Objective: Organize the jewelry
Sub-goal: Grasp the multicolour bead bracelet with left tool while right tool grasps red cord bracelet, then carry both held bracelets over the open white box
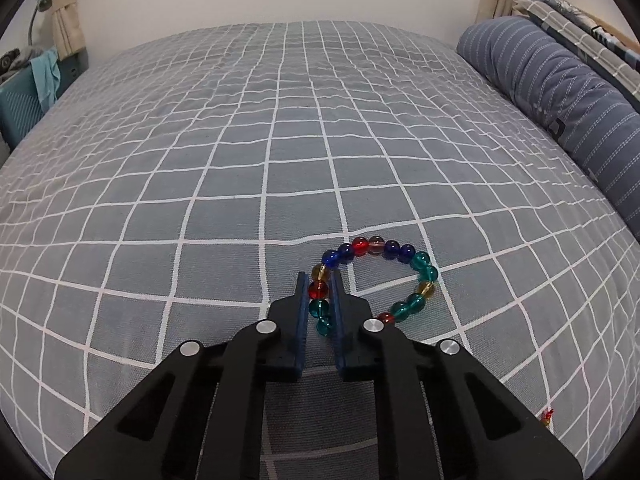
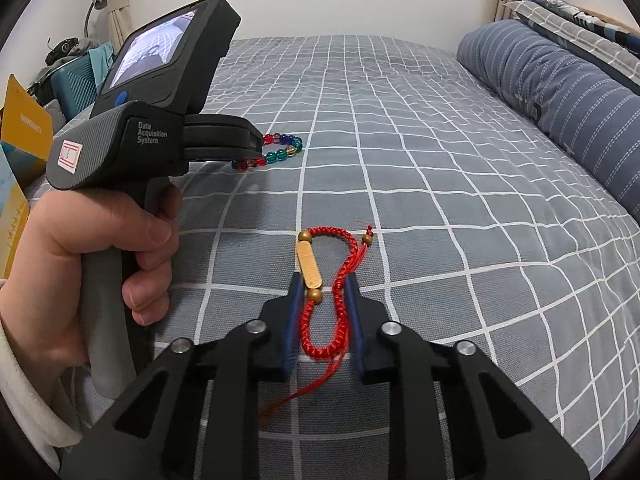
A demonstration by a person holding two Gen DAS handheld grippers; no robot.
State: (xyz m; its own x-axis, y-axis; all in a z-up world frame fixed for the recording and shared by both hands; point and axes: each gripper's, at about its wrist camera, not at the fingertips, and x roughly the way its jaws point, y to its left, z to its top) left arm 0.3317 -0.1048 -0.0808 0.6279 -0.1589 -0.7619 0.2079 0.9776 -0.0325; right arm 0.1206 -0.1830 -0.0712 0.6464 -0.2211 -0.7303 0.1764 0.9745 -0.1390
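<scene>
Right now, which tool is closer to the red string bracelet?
Right. The right tool has the red string bracelet between its fingers; the left tool is farther up the bed, at the bead bracelet.

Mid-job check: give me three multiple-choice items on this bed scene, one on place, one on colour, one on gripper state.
1. The multicoloured glass-bead bracelet lies:
A. on the checked bedspread
B. on the striped blue pillow
C. in a box

2. The braided cord bracelet with the gold bar is:
A. green
B. red
C. white

3. The left gripper is:
A. wide open, away from the beads
B. closed on a bead section
C. out of view

Answers: 1 A, beads rest on the grid fabric. 2 B, the cord is red. 3 B, beads sit pinched between its blue pads, while the right gripper is open around the cord.
</scene>
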